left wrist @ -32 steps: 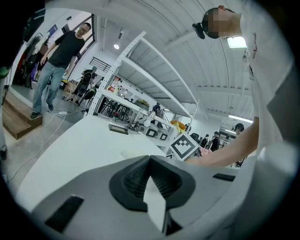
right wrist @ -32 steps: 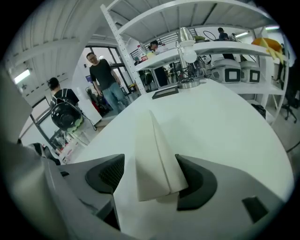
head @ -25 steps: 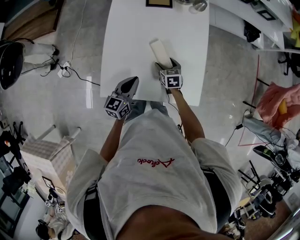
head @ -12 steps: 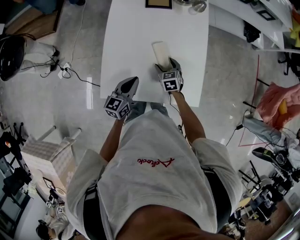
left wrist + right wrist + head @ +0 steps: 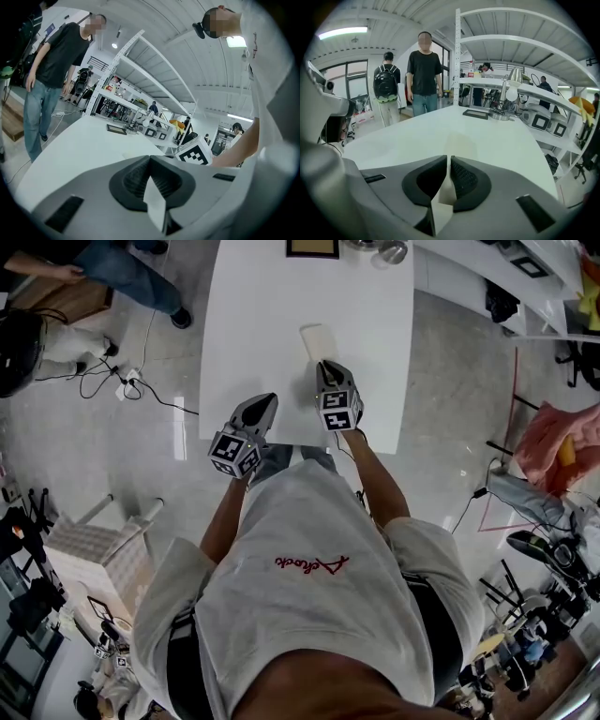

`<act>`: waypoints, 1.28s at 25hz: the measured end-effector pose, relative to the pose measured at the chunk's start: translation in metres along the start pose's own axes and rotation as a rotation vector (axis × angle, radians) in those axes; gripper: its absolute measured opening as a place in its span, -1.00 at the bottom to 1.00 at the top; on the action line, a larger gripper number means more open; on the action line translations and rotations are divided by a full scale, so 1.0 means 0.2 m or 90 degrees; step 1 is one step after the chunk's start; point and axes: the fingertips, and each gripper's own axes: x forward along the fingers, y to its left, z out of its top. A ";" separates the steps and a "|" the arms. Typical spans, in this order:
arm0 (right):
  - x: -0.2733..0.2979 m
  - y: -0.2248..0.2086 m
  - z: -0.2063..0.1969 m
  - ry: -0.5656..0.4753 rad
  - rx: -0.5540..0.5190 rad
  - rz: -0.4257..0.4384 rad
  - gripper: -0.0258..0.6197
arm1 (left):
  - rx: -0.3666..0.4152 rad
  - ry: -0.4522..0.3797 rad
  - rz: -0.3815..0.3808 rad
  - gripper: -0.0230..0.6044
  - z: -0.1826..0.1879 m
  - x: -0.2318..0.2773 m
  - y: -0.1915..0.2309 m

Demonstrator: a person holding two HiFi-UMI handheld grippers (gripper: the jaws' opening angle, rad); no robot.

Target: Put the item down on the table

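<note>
— Where is the item?

— The pale cream, flat rectangular slab [image 5: 319, 338] lies flat on the white bench [image 5: 253, 324]. It is about halfway between the far and near edges, a little right of the middle. Nothing grips it.

— And the right gripper?

— The right gripper [image 5: 326, 368] hangs at the slab's near end, pointing toward the far edge and tipped downward. Its fingers [image 5: 465, 180] have just been closing. They now stand almost together, with only a thin slit between the dark ribbed pads and nothing in it. In the right gripper view the slab shows on the bench just beyond the tips. I cannot tell whether the tips touch it.

— The left one?

— The left gripper [image 5: 265, 401] hovers over the near edge, toward the near left corner, apart from the slab. Its fingers [image 5: 133, 180] are pressed together and hold nothing.

— Anything else on the bench?

— A dark-framed flat rectangle [image 5: 312, 247] sits at the far edge. Beside it, toward the far right corner, are some shiny metal pieces [image 5: 394, 251], too small to make out.

— And around it?

— A person in a black T-shirt and jeans [image 5: 424, 65] stands on the floor past the far left corner. Next to them is a second person wearing a backpack [image 5: 386, 86].
</note>
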 end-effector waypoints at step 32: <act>-0.60 0.00 0.47 -0.252 0.015 0.020 -0.91 | 0.121 -0.087 -0.030 -0.88 0.33 0.14 -0.23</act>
